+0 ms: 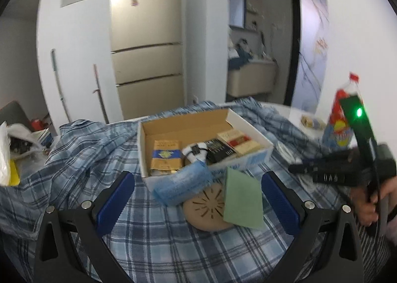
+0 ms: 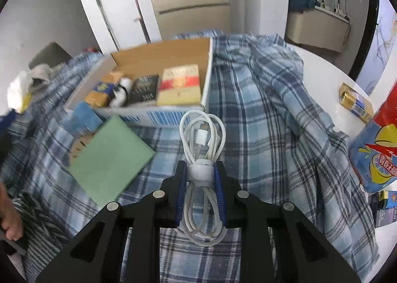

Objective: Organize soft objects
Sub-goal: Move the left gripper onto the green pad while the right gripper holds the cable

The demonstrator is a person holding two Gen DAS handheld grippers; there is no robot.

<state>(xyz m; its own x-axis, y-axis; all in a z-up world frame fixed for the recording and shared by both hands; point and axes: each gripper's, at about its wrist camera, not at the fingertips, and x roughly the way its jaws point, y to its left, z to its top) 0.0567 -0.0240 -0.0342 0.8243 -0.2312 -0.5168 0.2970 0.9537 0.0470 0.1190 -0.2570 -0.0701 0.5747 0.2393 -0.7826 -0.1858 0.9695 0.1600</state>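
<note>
My right gripper (image 2: 200, 171) is shut on a coiled white cable (image 2: 202, 134), held above the plaid cloth in front of the cardboard box (image 2: 158, 59). My left gripper (image 1: 198, 191) is open and empty, its blue pads on either side of a green sponge sheet (image 1: 242, 200), a blue sponge (image 1: 182, 182) and a tan round mat (image 1: 207, 208). The box (image 1: 188, 121) holds small packs and a white wrapped item (image 1: 196, 152). The green sheet (image 2: 109, 159) and blue sponge (image 2: 83, 115) also show in the right wrist view.
A blue plaid cloth (image 2: 260, 109) covers the white table (image 2: 322, 74). A detergent bag (image 2: 377, 149) and a small gold pack (image 2: 356, 103) stand at the right. A plastic bag (image 1: 5, 154) lies at the left. A fridge (image 1: 148, 47) stands behind.
</note>
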